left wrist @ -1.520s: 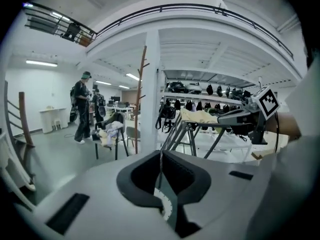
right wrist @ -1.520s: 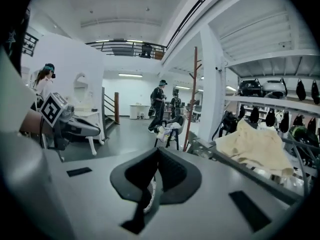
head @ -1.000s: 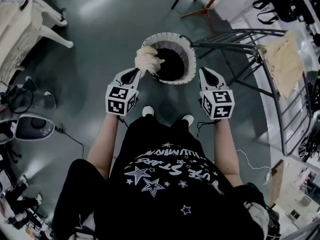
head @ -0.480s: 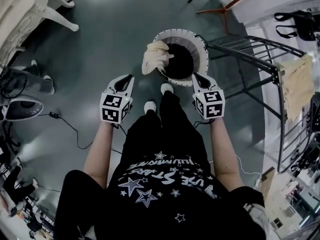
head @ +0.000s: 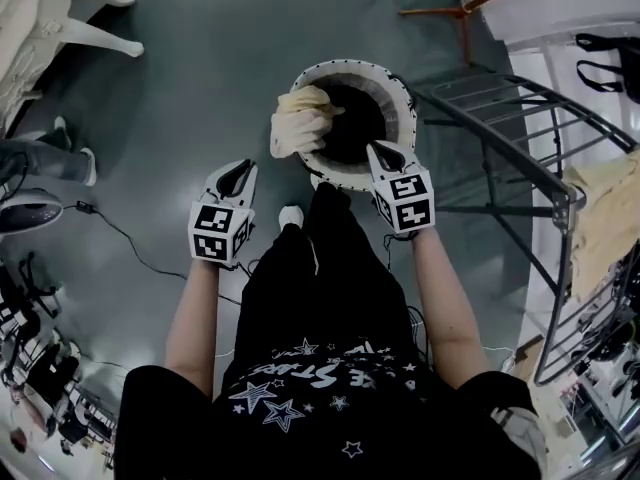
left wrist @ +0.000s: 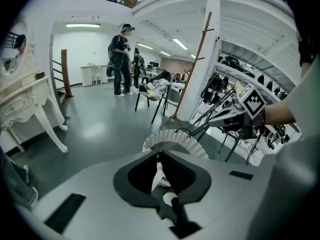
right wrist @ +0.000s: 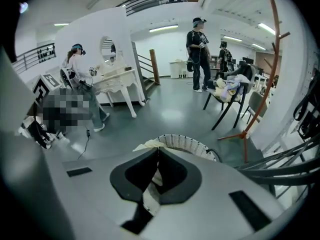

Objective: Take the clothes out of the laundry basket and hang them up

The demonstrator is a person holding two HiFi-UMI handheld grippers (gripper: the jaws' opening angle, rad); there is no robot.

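Note:
A round white woven laundry basket (head: 407,96) stands on the grey floor in front of the person's feet, its inside dark. A cream garment (head: 299,120) is draped over its left rim. My right gripper (head: 385,152) is shut and empty, its tips at the basket's near right rim. My left gripper (head: 241,167) is also shut and empty, over the floor to the left of the basket and below the garment. The left gripper view shows the basket (left wrist: 176,143) just beyond the shut jaws. In the right gripper view the basket (right wrist: 191,144) and the garment (right wrist: 146,146) lie right ahead.
A metal drying rack (head: 520,153) stands right of the basket with a cream cloth (head: 612,196) on it. An orange coat stand (head: 452,12) is behind. A white dressing table (head: 45,13) is at far left, a cable (head: 130,250) on the floor. People stand in the background (left wrist: 121,59).
Both grippers have come down and forward toward the basket. The right one has reached its near rim, the left one stays over the floor left of it. Both stayed shut.

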